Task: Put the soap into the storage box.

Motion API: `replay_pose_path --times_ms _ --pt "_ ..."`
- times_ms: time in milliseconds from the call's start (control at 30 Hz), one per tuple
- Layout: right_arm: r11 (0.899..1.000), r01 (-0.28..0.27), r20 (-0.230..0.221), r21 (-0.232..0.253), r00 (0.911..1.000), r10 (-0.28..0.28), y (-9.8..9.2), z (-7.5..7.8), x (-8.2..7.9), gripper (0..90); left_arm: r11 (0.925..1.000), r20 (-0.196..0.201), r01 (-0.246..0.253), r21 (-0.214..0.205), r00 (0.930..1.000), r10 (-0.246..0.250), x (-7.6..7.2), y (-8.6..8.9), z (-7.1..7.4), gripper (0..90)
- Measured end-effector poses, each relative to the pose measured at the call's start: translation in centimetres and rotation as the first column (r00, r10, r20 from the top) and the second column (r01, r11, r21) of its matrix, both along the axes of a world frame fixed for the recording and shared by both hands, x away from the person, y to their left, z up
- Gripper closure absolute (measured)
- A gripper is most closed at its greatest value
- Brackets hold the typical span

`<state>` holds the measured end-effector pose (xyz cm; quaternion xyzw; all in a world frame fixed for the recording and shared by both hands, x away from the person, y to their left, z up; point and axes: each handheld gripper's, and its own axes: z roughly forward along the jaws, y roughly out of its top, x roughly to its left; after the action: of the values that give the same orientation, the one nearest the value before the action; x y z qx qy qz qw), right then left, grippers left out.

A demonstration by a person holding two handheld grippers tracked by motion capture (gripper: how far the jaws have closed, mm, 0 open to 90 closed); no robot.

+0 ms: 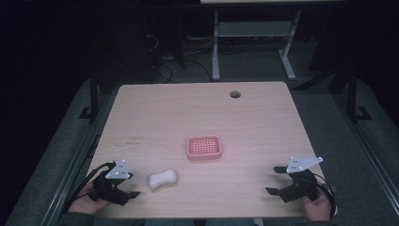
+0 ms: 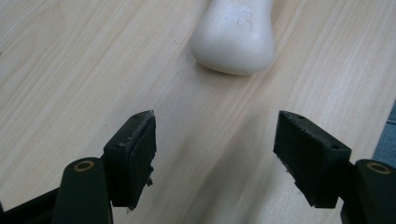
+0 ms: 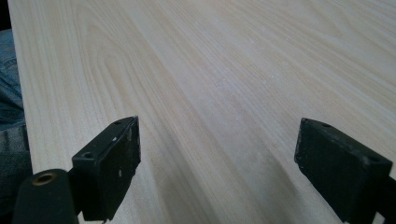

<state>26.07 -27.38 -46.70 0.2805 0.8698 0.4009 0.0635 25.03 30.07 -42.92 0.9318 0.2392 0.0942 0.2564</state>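
A white bar of soap (image 1: 163, 179) lies on the wooden table (image 1: 197, 113) near its front edge, left of centre. A pink slotted soap dish (image 1: 204, 147) stands empty just beyond it, toward the middle. My left gripper (image 1: 132, 185) rests at the front left, open, its jaws pointing at the soap from a short gap away. In the left gripper view the soap (image 2: 233, 35) lies ahead of the open gripper (image 2: 215, 158), apart from it. My right gripper (image 1: 274, 180) sits at the front right, open and holding nothing. The right gripper view shows the open gripper (image 3: 217, 163) over bare wood.
A round cable hole (image 1: 235, 94) is near the table's far edge. Behind the table stand the white legs of another desk (image 1: 215, 47) and cables on a dark floor. The person's trouser leg (image 3: 9, 93) shows past the table's front edge.
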Motion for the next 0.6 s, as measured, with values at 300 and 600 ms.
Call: replay_pose_path --times_ms 300,600 --pt "1.000 -0.013 0.006 -0.003 0.9999 0.013 0.14 0.08 0.08 14.1 0.9998 -0.003 0.022 0.000 0.9998 -0.022 -0.03 -0.59 -0.03 29.0" --pt "1.000 -0.021 0.004 -0.006 0.9998 0.021 0.21 0.11 0.13 14.0 0.9993 -0.002 0.037 -0.006 0.9993 -0.037 -0.02 -0.98 0.03 28.0"
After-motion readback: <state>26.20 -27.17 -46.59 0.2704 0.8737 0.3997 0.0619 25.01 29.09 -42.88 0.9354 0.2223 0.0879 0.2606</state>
